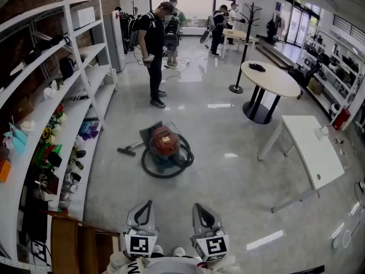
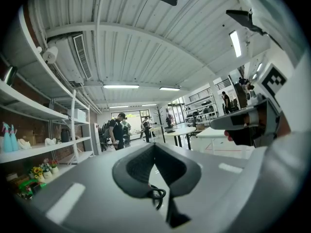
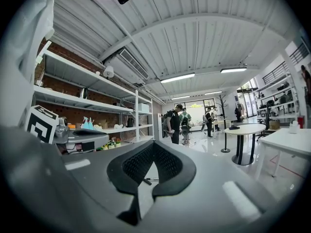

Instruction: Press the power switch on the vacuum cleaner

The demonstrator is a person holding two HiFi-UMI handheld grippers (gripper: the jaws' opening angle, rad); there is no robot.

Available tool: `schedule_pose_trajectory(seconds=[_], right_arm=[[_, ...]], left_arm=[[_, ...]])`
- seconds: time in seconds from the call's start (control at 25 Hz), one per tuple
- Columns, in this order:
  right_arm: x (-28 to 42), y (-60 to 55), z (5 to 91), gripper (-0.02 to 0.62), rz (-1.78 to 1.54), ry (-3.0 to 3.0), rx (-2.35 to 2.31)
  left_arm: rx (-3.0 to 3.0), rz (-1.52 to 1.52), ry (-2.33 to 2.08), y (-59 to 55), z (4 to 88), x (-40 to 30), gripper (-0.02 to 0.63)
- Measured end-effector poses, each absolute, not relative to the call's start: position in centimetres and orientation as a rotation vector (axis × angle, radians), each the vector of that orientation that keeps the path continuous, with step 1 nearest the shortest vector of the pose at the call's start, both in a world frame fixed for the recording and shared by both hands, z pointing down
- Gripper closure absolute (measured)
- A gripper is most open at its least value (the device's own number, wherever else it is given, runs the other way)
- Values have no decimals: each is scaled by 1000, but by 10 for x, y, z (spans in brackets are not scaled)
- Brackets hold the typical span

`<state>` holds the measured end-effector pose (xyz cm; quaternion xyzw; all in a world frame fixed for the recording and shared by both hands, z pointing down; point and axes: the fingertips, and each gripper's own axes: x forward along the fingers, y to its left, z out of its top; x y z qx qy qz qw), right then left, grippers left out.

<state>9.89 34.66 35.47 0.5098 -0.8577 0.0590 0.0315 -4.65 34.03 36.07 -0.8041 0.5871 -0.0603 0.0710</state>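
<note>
Left gripper [image 1: 147, 204] and right gripper [image 1: 198, 208], both closed and empty, hang well apart from the red canister vacuum cleaner [image 1: 165, 141] standing mid-floor [image 1: 239, 178]. Its encircling hose [image 1: 149, 169] could trip the approach and spoil the press.

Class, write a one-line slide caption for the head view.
Left gripper and right gripper, jaws shut, held low before a red vacuum cleaner ringed by its hose.
</note>
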Motion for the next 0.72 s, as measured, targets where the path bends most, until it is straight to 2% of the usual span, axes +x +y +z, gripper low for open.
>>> schedule_pose_trajectory(seconds=[0.72], right_arm=[[114, 331, 363, 598, 174, -2650, 1601]], left_arm=[[-2440, -185, 1772, 318, 362, -37, 606]])
